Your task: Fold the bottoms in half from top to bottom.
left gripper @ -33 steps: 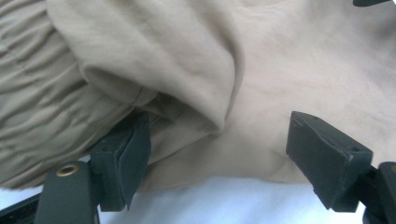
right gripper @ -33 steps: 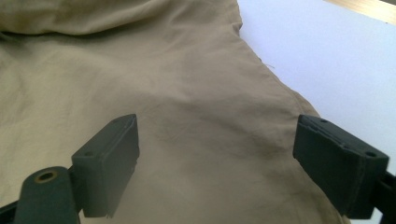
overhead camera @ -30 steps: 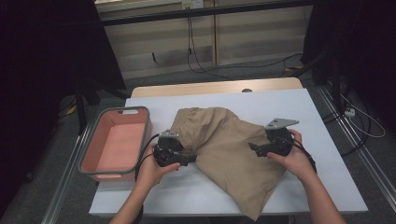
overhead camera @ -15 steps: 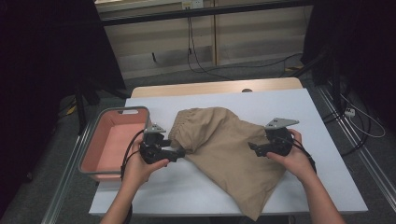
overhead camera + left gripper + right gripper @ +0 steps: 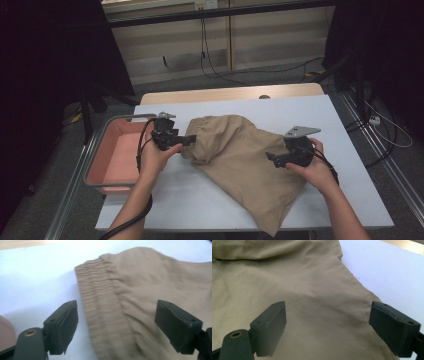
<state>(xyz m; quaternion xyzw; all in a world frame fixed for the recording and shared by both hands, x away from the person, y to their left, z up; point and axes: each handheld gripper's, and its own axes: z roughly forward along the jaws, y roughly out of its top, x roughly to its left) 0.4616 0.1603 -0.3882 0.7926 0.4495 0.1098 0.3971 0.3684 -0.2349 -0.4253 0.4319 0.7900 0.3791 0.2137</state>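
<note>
A tan cloth garment (image 5: 240, 165) lies crumpled across the middle of a pale blue bench (image 5: 350, 150), its lower corner hanging over the near edge. Bare bench shows on every side of the cloth, with the widest stretches at the far right and along the near left. A salmon-pink bin (image 5: 112, 160) with rounded corners sits against the bench's left edge, and a strip of light wood (image 5: 230, 93) runs along the far side.

The left gripper (image 5: 192, 139), held in the person's left hand (image 5: 157, 155), sits at the garment's left end, its fingers (image 5: 61, 326) spread wide, the ribbed, gathered waistband (image 5: 100, 307) below and between them but not pinched. The right gripper (image 5: 270, 157), in the right hand (image 5: 312, 167), points at the garment's right flank; its fingers (image 5: 268, 327) are likewise spread above smooth, softly creased fabric, gripping nothing.

Against the view a second earlier, the left gripper has drawn back toward the bin and lifted off the fold it was nearer to, while the right gripper has kept its place. The cloth's left end now looks slightly more bunched.

The fabric is matte and woven; the finger pads are black, blocky and hard-edged.
</note>
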